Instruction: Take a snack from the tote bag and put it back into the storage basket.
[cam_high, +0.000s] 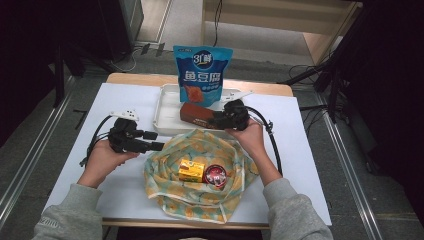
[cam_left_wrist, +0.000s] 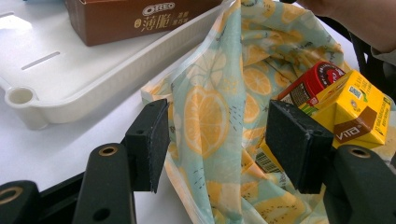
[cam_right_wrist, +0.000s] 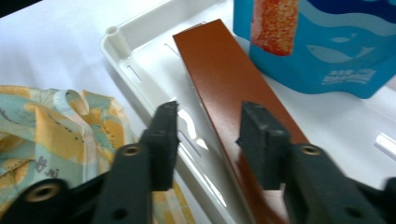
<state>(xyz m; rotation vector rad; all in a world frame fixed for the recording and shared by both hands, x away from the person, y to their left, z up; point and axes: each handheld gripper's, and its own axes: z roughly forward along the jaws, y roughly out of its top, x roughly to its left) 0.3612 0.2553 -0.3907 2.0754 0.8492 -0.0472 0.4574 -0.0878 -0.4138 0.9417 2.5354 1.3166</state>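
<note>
Right gripper (cam_right_wrist: 208, 140) half-spread astride the brown box (cam_right_wrist: 229, 88), needs a square pinch; left gripper (cam_left_wrist: 217, 144) spread around the bag rim (cam_left_wrist: 205, 116).

Glossy brown carton (cam_right_wrist: 233, 88), matt cloth bag (cam_high: 200, 175), seemingly plastic tray (cam_left_wrist: 70, 88).

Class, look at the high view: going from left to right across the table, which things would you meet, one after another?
Left hand-held gripper → yellow drink carton → round red tin → right hand-held gripper, whose place overlaps the tin's, so the last two are close in order.
</note>
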